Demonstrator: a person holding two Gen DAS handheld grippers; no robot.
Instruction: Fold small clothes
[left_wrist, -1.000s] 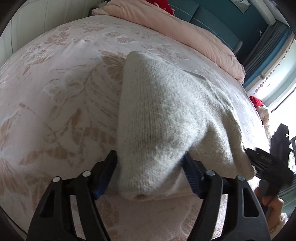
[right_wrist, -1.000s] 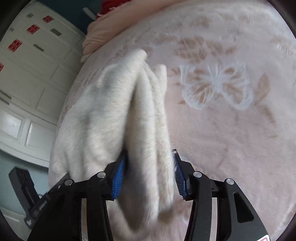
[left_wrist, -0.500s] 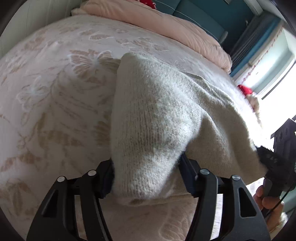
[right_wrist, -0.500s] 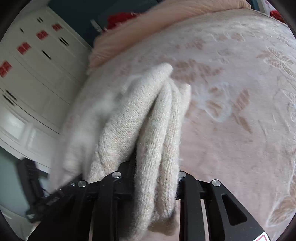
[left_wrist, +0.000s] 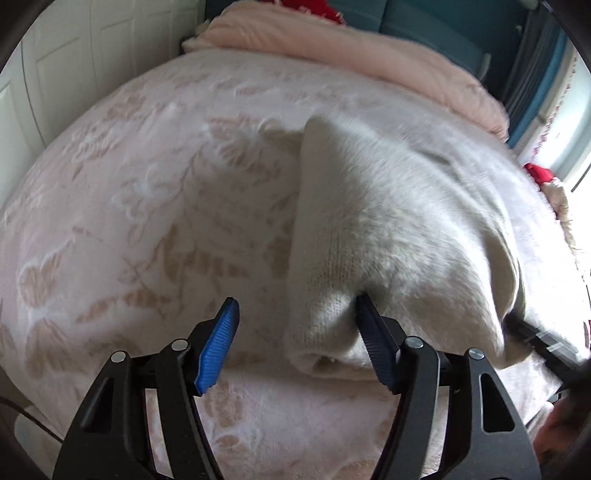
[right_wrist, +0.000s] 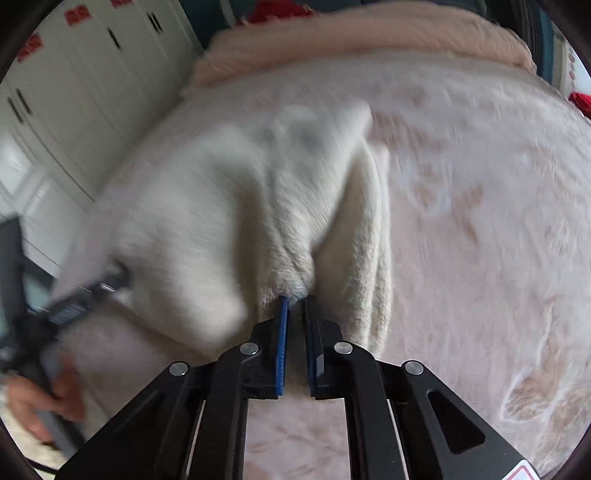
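A cream knitted garment (left_wrist: 388, 229) lies folded on the pink patterned bedspread (left_wrist: 147, 206). My left gripper (left_wrist: 295, 314) is open. Its near corner of the garment rests against the right finger (left_wrist: 373, 339), and the left finger stands free. In the right wrist view the garment (right_wrist: 229, 206) is bunched and blurred. My right gripper (right_wrist: 295, 301) is shut on a fold of its near edge. The right gripper also shows at the right edge of the left wrist view (left_wrist: 539, 339), and the left gripper shows at the left of the right wrist view (right_wrist: 92, 291).
A pink blanket (left_wrist: 351, 48) lies rolled along the head of the bed. White cupboard doors (right_wrist: 74, 92) stand on the left. A red item (left_wrist: 539, 171) lies by the window at the right edge of the bed.
My left gripper has opened and let go of its corner of the garment. My right gripper has closed tight on its fold and the garment has shifted on the bed.
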